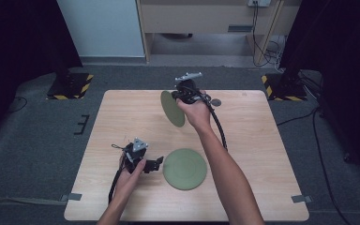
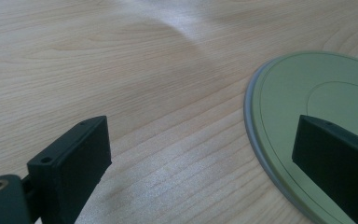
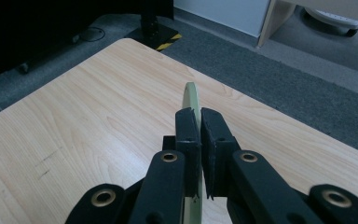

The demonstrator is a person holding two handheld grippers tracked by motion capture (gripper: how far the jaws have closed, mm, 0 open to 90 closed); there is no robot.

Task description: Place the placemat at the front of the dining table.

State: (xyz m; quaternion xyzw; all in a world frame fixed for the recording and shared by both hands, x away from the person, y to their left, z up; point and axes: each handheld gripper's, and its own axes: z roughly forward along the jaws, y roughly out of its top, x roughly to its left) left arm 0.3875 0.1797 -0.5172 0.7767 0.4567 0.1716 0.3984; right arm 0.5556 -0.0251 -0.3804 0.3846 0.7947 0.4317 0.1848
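Table [image 1: 122,112] had one plate [image 1: 184,168] lying flat; second plate [image 1: 172,108] was pinched midair by right fingers [image 3: 186,126], left fingers [image 2: 70,154] spread, stacking not done yet.

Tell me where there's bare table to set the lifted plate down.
The right hand-held gripper holds one green plate on edge. Bare wood lies on the far-left quarter by the table corner, and on the right side past the forearm. It is crowded near the flat plate and the left hand-held gripper.

Matt green plates [image 1: 184,168], pale-wood table [image 1: 122,122]
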